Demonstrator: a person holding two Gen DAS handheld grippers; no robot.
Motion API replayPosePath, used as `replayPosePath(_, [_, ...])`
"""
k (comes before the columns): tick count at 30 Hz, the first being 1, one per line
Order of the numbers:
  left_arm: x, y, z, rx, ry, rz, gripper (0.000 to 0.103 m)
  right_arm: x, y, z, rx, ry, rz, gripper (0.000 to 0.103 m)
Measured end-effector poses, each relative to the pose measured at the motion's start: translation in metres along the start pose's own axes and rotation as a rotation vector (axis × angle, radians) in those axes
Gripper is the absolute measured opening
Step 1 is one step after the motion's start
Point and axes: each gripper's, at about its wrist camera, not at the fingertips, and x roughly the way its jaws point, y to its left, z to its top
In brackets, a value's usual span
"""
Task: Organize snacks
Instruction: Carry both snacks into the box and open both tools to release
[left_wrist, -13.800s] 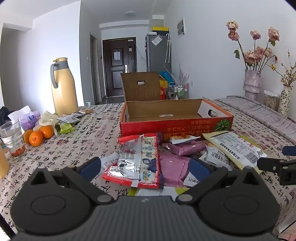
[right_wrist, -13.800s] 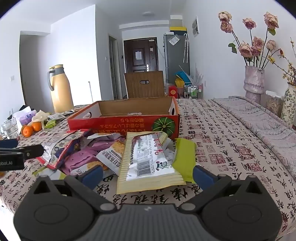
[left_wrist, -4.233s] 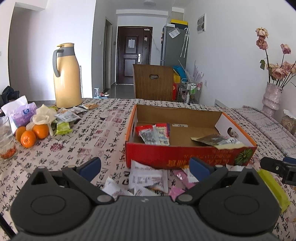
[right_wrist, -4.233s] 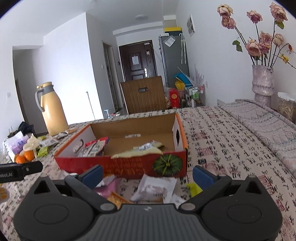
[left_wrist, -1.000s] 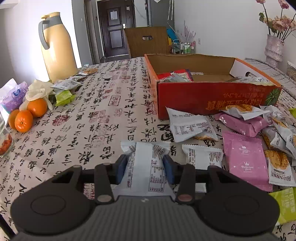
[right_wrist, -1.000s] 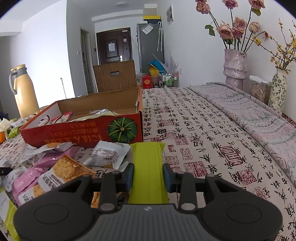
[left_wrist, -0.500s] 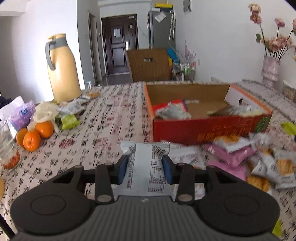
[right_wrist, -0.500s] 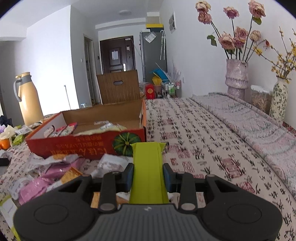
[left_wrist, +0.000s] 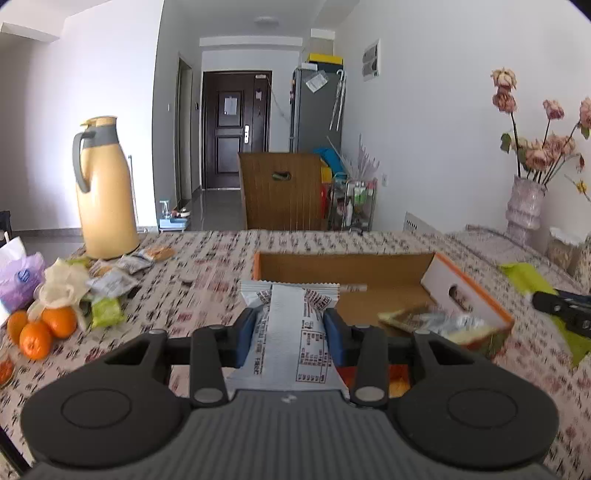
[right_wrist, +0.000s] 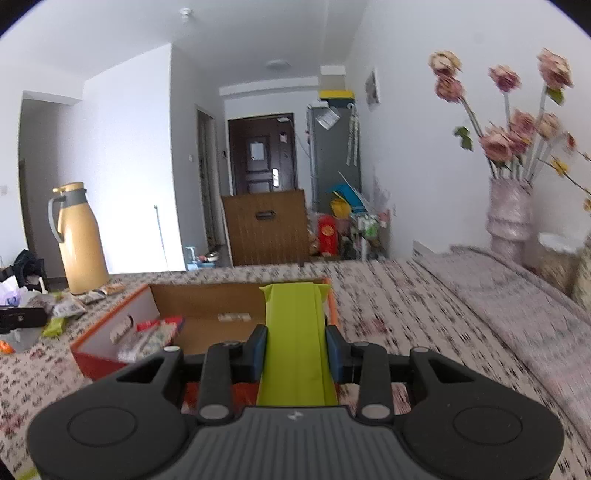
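Open cardboard box (left_wrist: 343, 266) sits mid-surface. My left claw (left_wrist: 290, 332) pinches a white snack packet (left_wrist: 291, 332) across its middle; my right claw (right_wrist: 295, 349) clamps a green packet (right_wrist: 295, 332). Both feel light, crinkly, floppy, slippery; I hold gently.

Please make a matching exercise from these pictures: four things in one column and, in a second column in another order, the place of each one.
Things:
1. white packet
2. green packet
3. red packet
4. oranges

Places:
A. inside the cardboard box
B. held by the left gripper
C. on the tablecloth, left of the box
D. held by the right gripper

Pairs: 1-B, 2-D, 3-A, 4-C
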Motion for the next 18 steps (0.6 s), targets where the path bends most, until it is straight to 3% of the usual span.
replayPosePath(10, [0.041,-0.029,0.033,-0.002,-0.022,0.011,0.041,0.061,0.017,0.035,-0.021,-0.017,0.058,0.033])
replayPosePath(18, [0.085,-0.031,0.033,-0.040,-0.011,0.026,0.041,0.103,0.020,0.027,0.008,0.014,0.056,0.033])
